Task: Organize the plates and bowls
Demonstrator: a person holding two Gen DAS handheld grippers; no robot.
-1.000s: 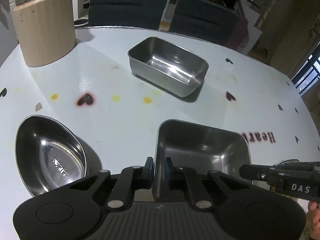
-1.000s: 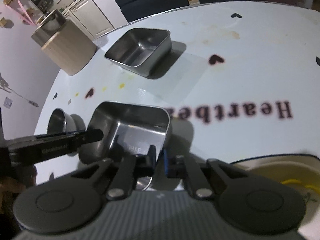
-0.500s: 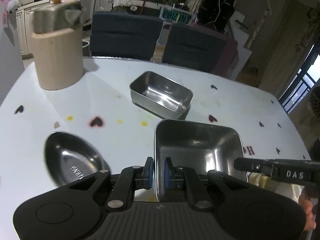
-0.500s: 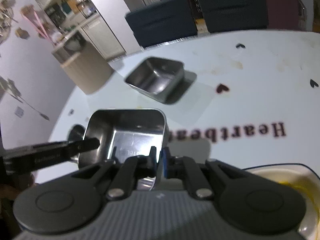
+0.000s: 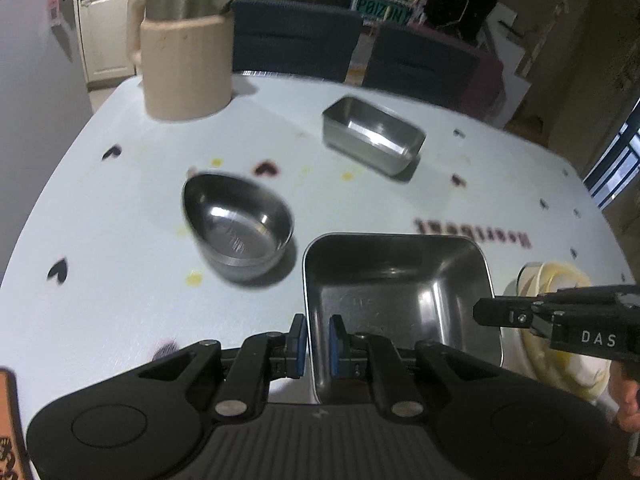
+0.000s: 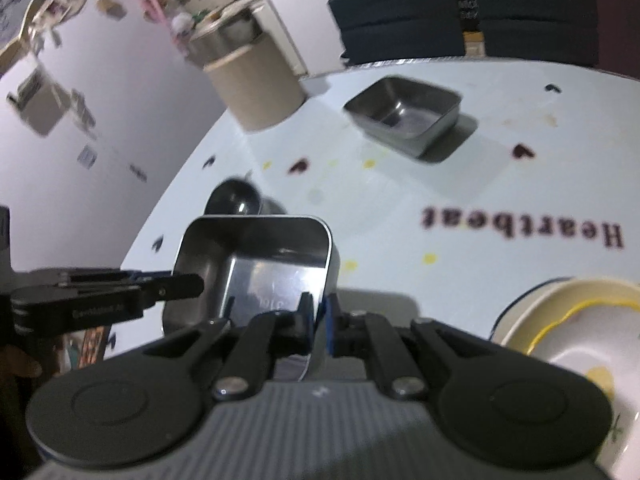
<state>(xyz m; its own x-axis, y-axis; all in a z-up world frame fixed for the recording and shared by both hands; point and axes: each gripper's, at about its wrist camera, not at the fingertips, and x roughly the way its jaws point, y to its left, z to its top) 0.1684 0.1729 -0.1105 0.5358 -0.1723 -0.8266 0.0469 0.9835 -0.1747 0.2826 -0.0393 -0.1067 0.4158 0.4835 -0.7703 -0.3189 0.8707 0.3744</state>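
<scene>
A rectangular steel tray is held in the air above the white table by both grippers. My left gripper is shut on its left wall. My right gripper is shut on its right wall; the tray also shows in the right wrist view. A round steel bowl sits on the table to the left, also seen in the right wrist view. A second steel tray sits farther back, also seen in the right wrist view. A cream plate lies at the right.
A beige kettle stands at the table's far left corner. Dark blue chairs line the far edge. The white table carries heart prints and the word Heartbeat. An orange object shows at the lower left.
Both grippers have lifted the steel tray up off the table and drawn back. The round bowl and far tray now look farther away; the cream plate has come into the left view.
</scene>
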